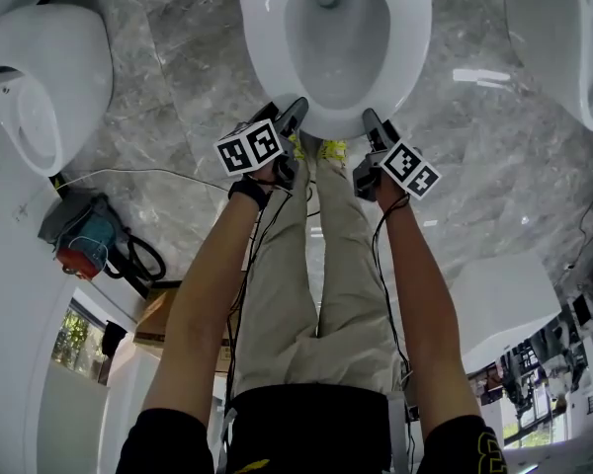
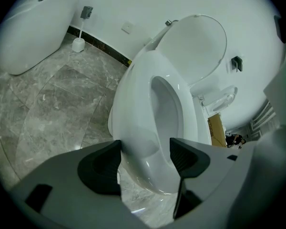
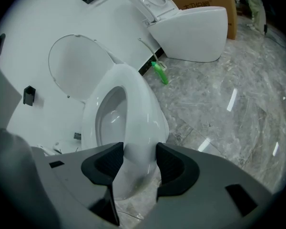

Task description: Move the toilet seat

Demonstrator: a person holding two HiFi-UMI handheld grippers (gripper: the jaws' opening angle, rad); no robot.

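While your R gripper is clamped on the front edge of the toilet seat, the L gripper only straddles that edge, jaws apart. Seat lies flat on the bowl, long axis running straight away from you. Lid is upright at the far end, w/ free room above.

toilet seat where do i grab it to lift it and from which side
Grip the seat at its front arc, coming in from the front, the person's side. The lid stands raised at the back, so the seat likely pivots there. That leaves the front edge as the free end, and the ring looks narrow enough there to straddle.
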